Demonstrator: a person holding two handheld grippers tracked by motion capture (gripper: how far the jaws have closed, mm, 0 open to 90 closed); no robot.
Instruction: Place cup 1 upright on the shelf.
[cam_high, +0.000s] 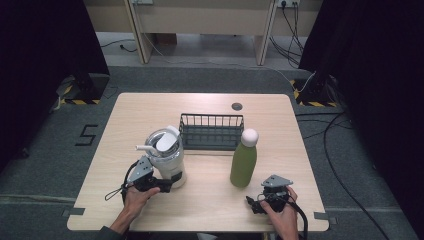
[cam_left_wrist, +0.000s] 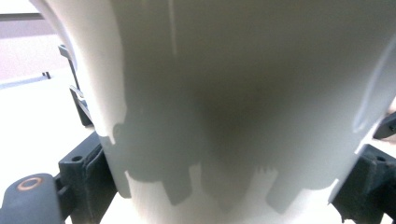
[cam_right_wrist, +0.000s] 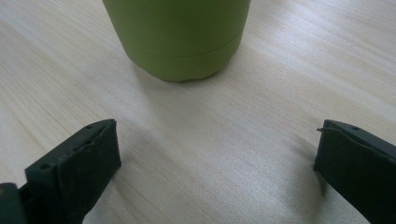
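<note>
Two grippers work low in the high view, one at each bottom corner of the light wooden table (cam_high: 210, 107). At lower left, the left gripper (cam_high: 167, 186) is pressed up to the base of a white tumbler (cam_high: 167, 157), a wide cup with a lid and a straw sticking out to the left. In the left gripper view the tumbler's pale wall (cam_left_wrist: 233, 93) sits very close between the two black jaws, one at the bottom left edge and one at the bottom right edge, spread wide around it; whether the pads actually press on the wall I cannot tell.

At lower right, the right gripper (cam_high: 252, 204) rests low over the table, just below a green bottle (cam_high: 243, 162) with a white round cap. In the right gripper view its jaws stand wide apart with nothing between them but bare wood, and the bottle's green base (cam_right_wrist: 180, 39) stands upright at the top centre, apart from both jaws.

Behind the two vessels, near the centre of the high view, sits a dark wire basket (cam_high: 211, 131), its right end just beside the bottle's cap.
</note>
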